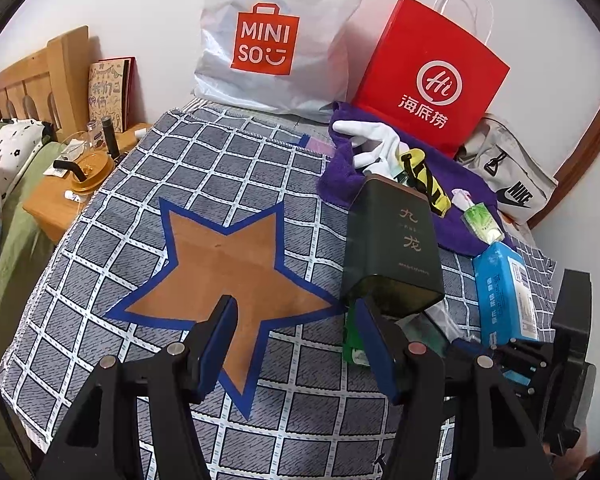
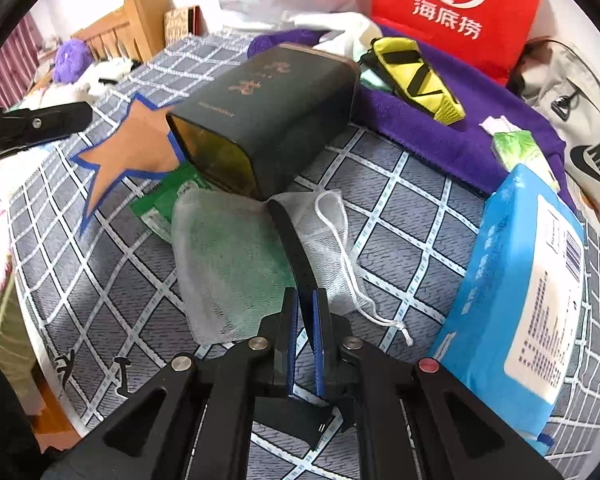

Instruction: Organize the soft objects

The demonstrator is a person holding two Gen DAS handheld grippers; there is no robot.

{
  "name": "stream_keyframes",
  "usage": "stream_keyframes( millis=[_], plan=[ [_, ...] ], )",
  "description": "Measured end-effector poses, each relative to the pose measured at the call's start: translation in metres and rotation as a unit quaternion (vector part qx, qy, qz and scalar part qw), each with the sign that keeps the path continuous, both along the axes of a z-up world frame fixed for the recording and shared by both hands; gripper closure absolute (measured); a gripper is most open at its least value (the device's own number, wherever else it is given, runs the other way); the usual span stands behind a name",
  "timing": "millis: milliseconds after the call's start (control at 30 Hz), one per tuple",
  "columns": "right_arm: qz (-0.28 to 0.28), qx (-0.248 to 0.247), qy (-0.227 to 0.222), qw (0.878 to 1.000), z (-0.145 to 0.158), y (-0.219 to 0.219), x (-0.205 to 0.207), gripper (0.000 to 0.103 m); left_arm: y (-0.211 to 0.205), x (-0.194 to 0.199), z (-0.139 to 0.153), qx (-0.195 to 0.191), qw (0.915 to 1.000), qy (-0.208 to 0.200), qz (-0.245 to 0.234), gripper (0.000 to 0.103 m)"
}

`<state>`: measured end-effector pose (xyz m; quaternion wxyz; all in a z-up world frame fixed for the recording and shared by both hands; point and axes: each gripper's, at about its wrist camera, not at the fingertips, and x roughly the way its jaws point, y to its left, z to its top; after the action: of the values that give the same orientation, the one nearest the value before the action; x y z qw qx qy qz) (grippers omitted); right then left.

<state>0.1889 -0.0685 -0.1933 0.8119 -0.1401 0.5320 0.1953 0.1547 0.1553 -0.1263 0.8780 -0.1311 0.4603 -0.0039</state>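
Note:
My left gripper (image 1: 296, 320) is open and empty above the brown star (image 1: 228, 264) on the checked cloth (image 1: 148, 168). Its right finger is close to a dark green tin (image 1: 392, 248) lying on its side. My right gripper (image 2: 306, 304) is shut on a flat dark lid (image 2: 296, 248) that lies across a white mesh drawstring bag (image 2: 236, 264). Green packets (image 2: 168, 204) lie under the bag. The tin (image 2: 276, 120) lies just beyond. Further back on a purple towel (image 1: 452, 184) are white gloves (image 1: 368, 140), a yellow-black pouch (image 1: 428, 180) and a small tissue pack (image 1: 480, 220).
A blue tissue pack (image 2: 520, 280) lies right of my right gripper. A white Miniso bag (image 1: 276, 40), a red paper bag (image 1: 432, 76) and a grey Nike bag (image 1: 508, 172) stand at the wall. A wooden bedside table (image 1: 60, 200) with a cup is on the left.

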Motion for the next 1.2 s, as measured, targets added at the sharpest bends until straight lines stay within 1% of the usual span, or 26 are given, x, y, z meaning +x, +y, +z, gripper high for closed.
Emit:
stream_keyframes(
  millis=[133, 200, 267, 333, 367, 467, 500, 600, 633, 800, 900, 933, 1000, 1100, 1133, 1200],
  plan=[
    [0.002, -0.008, 0.002, 1.000, -0.002, 0.004, 0.006, 0.095, 0.001, 0.002, -0.001, 0.000, 1.0000, 0.001, 0.001, 0.044],
    [0.009, -0.019, 0.004, 1.000, -0.008, 0.010, 0.009, 0.091, 0.000, 0.002, -0.002, 0.000, 1.0000, 0.003, 0.000, 0.044],
    [0.014, -0.027, -0.004, 1.000, -0.010, 0.012, 0.010, 0.085, -0.001, 0.003, -0.003, 0.002, 1.0000, 0.004, -0.003, 0.044],
    [0.012, -0.017, -0.006, 1.000, -0.011, 0.010, 0.013, 0.085, -0.002, 0.003, -0.004, 0.002, 1.0000, 0.006, -0.003, 0.044],
    [0.006, -0.006, -0.001, 1.000, -0.011, 0.007, 0.015, 0.086, -0.002, 0.003, -0.005, 0.003, 1.0000, 0.007, -0.003, 0.044],
    [0.004, 0.028, 0.004, 1.000, -0.003, -0.004, 0.018, 0.098, -0.003, 0.003, -0.006, 0.007, 0.9999, 0.010, -0.003, 0.044],
    [-0.001, 0.039, 0.004, 0.999, 0.002, -0.009, 0.017, 0.100, -0.003, 0.003, -0.007, 0.008, 0.9999, 0.011, -0.004, 0.044],
    [-0.004, 0.076, 0.015, 0.997, 0.010, -0.019, 0.013, 0.101, -0.005, 0.003, -0.008, 0.008, 0.9999, 0.013, -0.005, 0.044],
    [-0.007, 0.080, 0.017, 0.997, 0.010, -0.021, 0.012, 0.101, -0.007, 0.002, -0.009, 0.010, 0.9998, 0.014, -0.007, 0.044],
    [-0.019, 0.089, 0.026, 0.995, 0.011, -0.034, 0.000, 0.101, -0.016, -0.004, -0.011, 0.020, 0.9995, 0.020, -0.013, 0.044],
    [-0.019, 0.082, 0.029, 0.996, 0.004, -0.031, -0.001, 0.100, -0.021, -0.006, -0.010, 0.024, 0.9993, 0.022, -0.016, 0.044],
    [-0.016, 0.079, 0.032, 0.996, -0.001, -0.028, 0.002, 0.100, -0.023, -0.008, -0.009, 0.027, 0.9993, 0.022, -0.017, 0.044],
    [-0.015, 0.077, 0.038, 0.996, -0.006, -0.023, 0.004, 0.095, -0.026, -0.009, -0.008, 0.030, 0.9991, 0.022, -0.021, 0.044],
    [-0.011, 0.065, 0.027, 0.997, -0.010, -0.018, 0.002, 0.091, -0.032, -0.012, -0.008, 0.039, 0.9985, 0.025, -0.028, 0.044],
    [-0.009, 0.063, 0.023, 0.998, -0.009, -0.017, 0.000, 0.091, -0.034, -0.012, -0.009, 0.040, 0.9983, 0.027, -0.031, 0.044],
    [-0.012, 0.070, 0.013, 0.997, -0.005, -0.019, -0.003, 0.097, -0.038, -0.014, -0.011, 0.043, 0.9979, 0.030, -0.037, 0.044]
  ],
)
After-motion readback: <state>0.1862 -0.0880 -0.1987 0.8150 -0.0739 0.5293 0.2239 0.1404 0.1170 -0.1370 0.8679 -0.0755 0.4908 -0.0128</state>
